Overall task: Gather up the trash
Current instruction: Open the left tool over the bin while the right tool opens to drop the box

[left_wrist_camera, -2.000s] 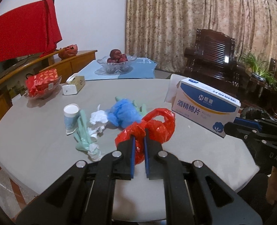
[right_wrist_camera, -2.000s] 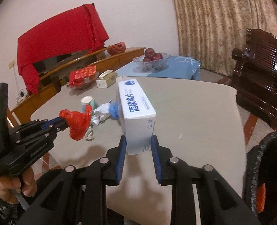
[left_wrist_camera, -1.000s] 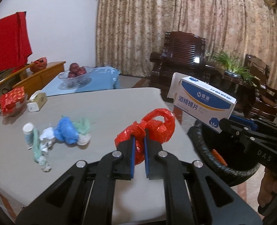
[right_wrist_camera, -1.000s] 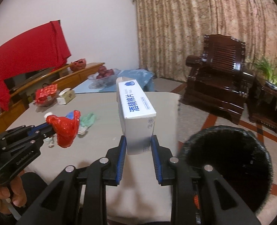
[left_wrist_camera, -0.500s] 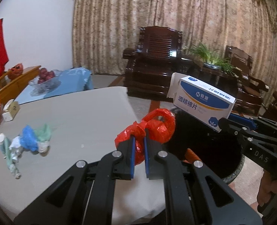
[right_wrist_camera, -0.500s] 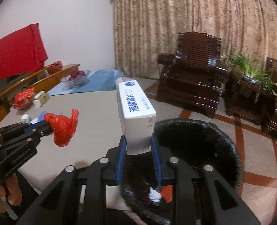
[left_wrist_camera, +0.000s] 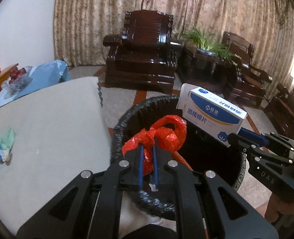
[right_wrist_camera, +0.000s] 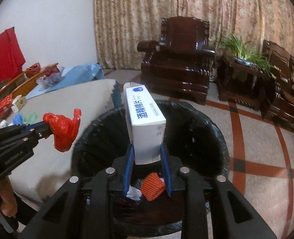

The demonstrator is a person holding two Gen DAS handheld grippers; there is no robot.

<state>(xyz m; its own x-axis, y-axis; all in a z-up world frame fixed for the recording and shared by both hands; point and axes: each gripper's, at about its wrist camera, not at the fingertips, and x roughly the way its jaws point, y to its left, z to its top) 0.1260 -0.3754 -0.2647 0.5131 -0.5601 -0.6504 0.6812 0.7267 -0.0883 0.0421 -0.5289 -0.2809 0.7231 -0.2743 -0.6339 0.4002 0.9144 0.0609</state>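
My left gripper [left_wrist_camera: 147,151] is shut on a crumpled red plastic bag [left_wrist_camera: 162,133] and holds it over the near rim of a black-lined trash bin [left_wrist_camera: 117,135]. My right gripper [right_wrist_camera: 147,155] is shut on a white and blue cardboard box [right_wrist_camera: 145,119] and holds it above the open bin [right_wrist_camera: 206,131]. In the right wrist view the left gripper [right_wrist_camera: 45,128] with the red bag [right_wrist_camera: 64,129] is at the bin's left rim. In the left wrist view the right gripper [left_wrist_camera: 231,139] with the box [left_wrist_camera: 210,113] is over the bin's right side. Orange and white trash [right_wrist_camera: 152,186] lies inside.
The grey table [left_wrist_camera: 47,123] is left of the bin, with blue and green crumpled trash [left_wrist_camera: 1,145] on it. Dark wooden armchairs [left_wrist_camera: 143,55], a plant stand [right_wrist_camera: 244,65] and curtains stand behind. The tiled floor [right_wrist_camera: 256,139] is to the right.
Both grippers swung right, away from the table, and now hang over the trash bin, lower and closer to it. Each keeps its hold on its item.
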